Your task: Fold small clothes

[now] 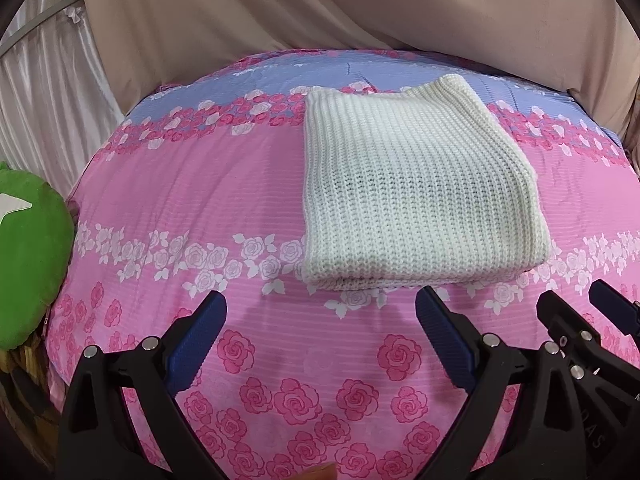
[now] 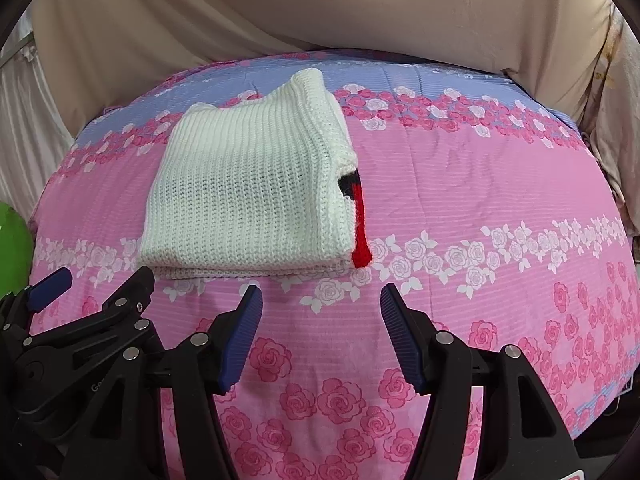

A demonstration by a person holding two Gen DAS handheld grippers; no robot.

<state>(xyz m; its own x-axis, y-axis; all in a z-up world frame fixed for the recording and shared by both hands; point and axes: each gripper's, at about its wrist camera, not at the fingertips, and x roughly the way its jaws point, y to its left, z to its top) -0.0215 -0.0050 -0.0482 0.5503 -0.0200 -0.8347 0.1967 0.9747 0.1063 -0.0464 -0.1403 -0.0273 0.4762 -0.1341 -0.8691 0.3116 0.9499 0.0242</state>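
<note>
A white knit sweater (image 1: 412,184) lies folded into a thick rectangle on the pink rose-print bed cover (image 1: 192,200). In the right wrist view the sweater (image 2: 248,200) shows a red and black patch (image 2: 360,216) at its right edge. My left gripper (image 1: 320,304) is open and empty, just in front of the sweater's near edge. My right gripper (image 2: 322,296) is open and empty, in front of the sweater's near right corner. The right gripper also shows at the right edge of the left wrist view (image 1: 576,300), and the left gripper at the left of the right wrist view (image 2: 100,276).
A green cushion (image 1: 28,256) lies at the bed's left edge. Beige cloth (image 1: 320,8) drapes behind the bed, with white curtain (image 1: 48,92) to the left. The bed cover (image 2: 480,200) spreads to the right of the sweater.
</note>
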